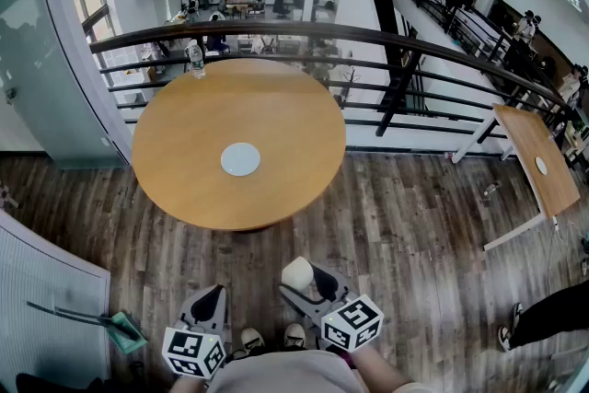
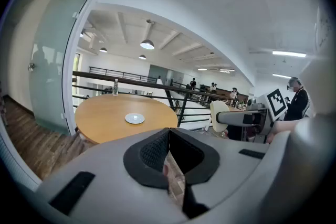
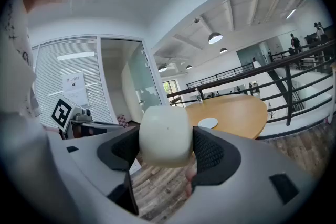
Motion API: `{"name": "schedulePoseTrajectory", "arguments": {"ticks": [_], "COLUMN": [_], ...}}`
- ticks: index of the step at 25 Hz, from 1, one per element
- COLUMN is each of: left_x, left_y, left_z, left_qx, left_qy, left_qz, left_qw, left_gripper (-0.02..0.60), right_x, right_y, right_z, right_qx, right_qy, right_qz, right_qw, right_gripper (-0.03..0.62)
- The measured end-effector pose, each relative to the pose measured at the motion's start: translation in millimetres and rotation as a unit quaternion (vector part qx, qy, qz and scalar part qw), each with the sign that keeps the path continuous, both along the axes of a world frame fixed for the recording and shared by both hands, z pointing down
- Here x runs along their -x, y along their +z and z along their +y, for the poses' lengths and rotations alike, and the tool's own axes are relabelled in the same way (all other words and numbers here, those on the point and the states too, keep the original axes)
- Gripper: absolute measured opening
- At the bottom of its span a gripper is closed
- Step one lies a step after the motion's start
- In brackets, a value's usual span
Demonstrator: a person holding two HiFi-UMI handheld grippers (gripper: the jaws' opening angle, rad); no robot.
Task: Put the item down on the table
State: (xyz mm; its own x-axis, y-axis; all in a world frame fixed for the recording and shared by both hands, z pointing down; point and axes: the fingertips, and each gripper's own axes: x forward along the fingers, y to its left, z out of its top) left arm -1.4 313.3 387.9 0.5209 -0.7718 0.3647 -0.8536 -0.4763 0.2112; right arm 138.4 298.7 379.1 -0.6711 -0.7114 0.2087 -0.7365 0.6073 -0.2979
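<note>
The right gripper (image 3: 165,145) is clamped on the cream, rounded item (image 3: 163,128), over the floor and well apart from the round counter (image 1: 184,152). The left gripper (image 2: 169,139) has its jaws together with nothing between them. The print on the wall notice (image 3: 73,87) and the label on the 1 bottle (image 1: 196,60) are too small to read.

Disc (image 1: 240,159) on table (image 1: 184,129) (bottle (image 1: 195,60) behind)
</note>
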Motion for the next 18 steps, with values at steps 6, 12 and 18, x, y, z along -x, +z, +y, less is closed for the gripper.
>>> {"name": "schedulePoseTrajectory", "arguments": {"ticks": [6, 12, 18], "left_x": [4.3, 2.8, 8.0], "left_y": [-1.4, -3.0, -2.3], "left_z": [-1.2, 0.6, 1.6], "left_qx": [-0.001, -0.002, -0.002], "left_qy": [-0.001, -0.004, -0.004], "left_qz": [0.002, 0.008, 0.013], "left_qw": [1.0, 1.0, 0.9999], "left_gripper": [0.021, 0.021, 0.021], "right_x": [-2.8, -5.9, -2.7], "right_y": [-2.1, -3.7, -2.3], "right_z": [-2.0, 0.8, 3.8], "right_qx": [-0.003, -0.003, -0.001], "right_qy": [0.013, 0.014, 0.016], "right_qz": [0.0, 0.007, 0.006], "right_qw": [1.0, 1.0, 1.0], "right_gripper": [0.311, 0.311, 0.311]}}
